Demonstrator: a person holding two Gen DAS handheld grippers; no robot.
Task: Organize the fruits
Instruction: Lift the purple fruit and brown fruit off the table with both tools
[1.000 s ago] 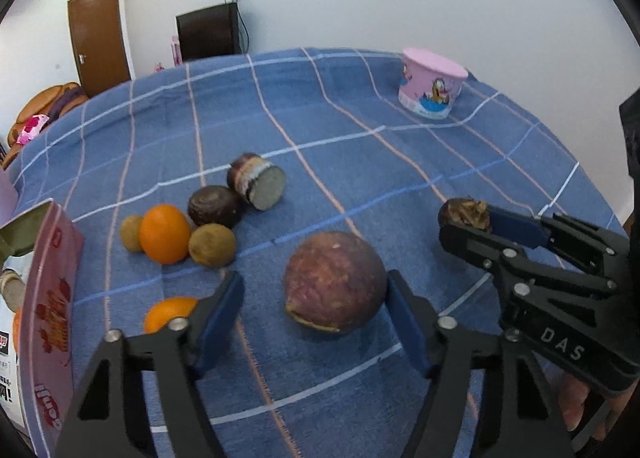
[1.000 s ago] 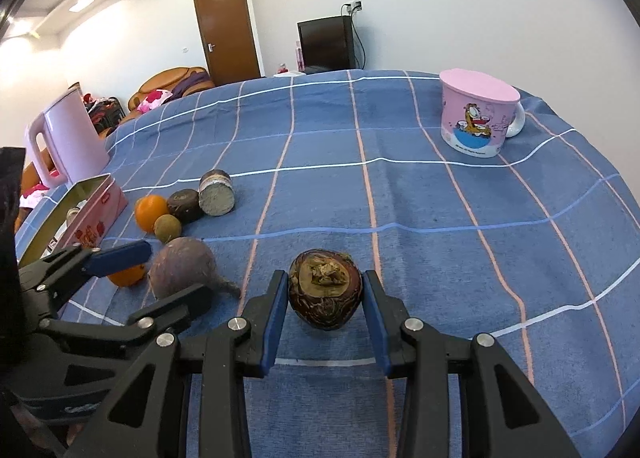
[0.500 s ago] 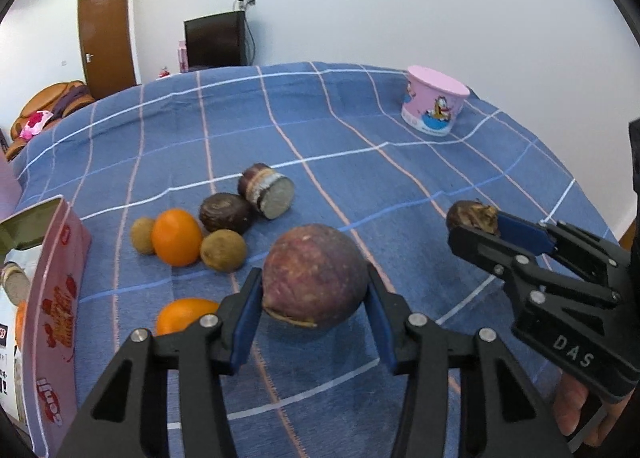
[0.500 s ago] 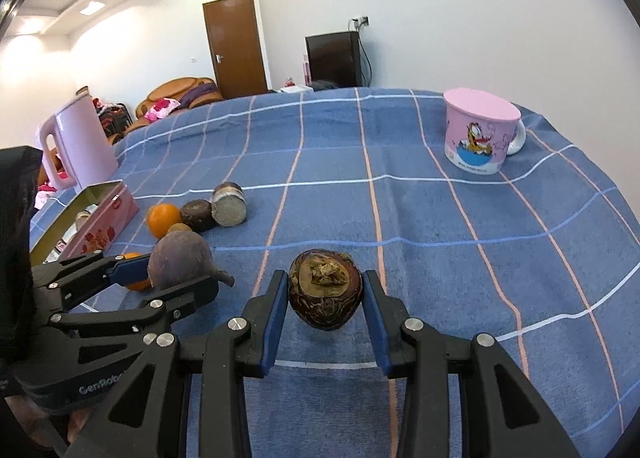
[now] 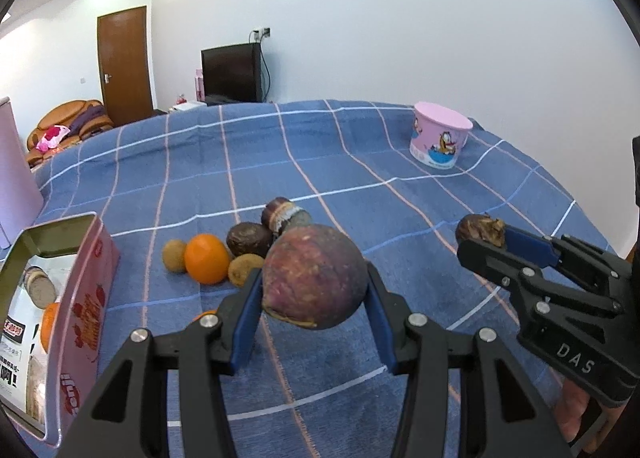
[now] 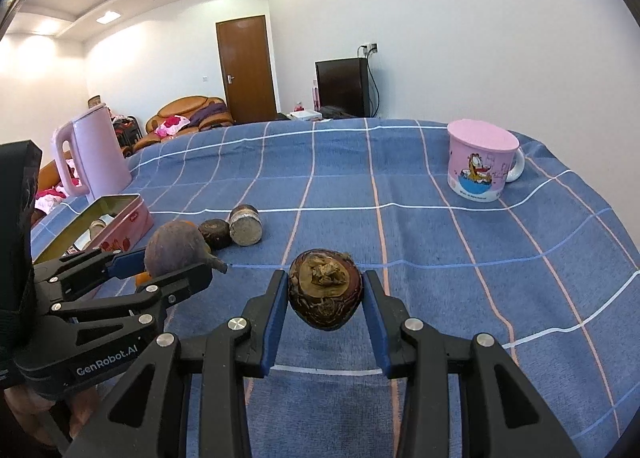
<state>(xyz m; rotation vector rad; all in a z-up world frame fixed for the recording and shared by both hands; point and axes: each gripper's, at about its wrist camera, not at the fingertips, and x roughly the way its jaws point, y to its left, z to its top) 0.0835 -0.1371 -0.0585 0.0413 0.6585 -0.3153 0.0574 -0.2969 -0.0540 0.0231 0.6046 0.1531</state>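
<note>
My left gripper (image 5: 314,320) is shut on a large round purple-brown fruit (image 5: 314,276) and holds it above the blue checked tablecloth (image 5: 360,177). My right gripper (image 6: 325,310) is shut on a small dark brown fruit (image 6: 325,292), also held above the cloth. Each gripper shows in the other's view: the right one (image 5: 486,238) at the right, the left one (image 6: 168,258) at the left. On the cloth lie an orange (image 5: 206,258), two small brownish fruits (image 5: 174,255) (image 5: 245,270), a dark round fruit (image 5: 250,238) and a cut brown piece (image 5: 285,213). Another orange (image 5: 204,314) is mostly hidden behind my left finger.
An open pink tin box (image 5: 86,298) with an orange and round items inside stands at the left. A pink cartoon mug (image 6: 482,161) stands at the far right. A pink kettle (image 6: 94,149) stands at the far left.
My left gripper closed on the large purple-brown fruit and lifted it off the cloth. My right gripper rose with the small dark fruit still held.
</note>
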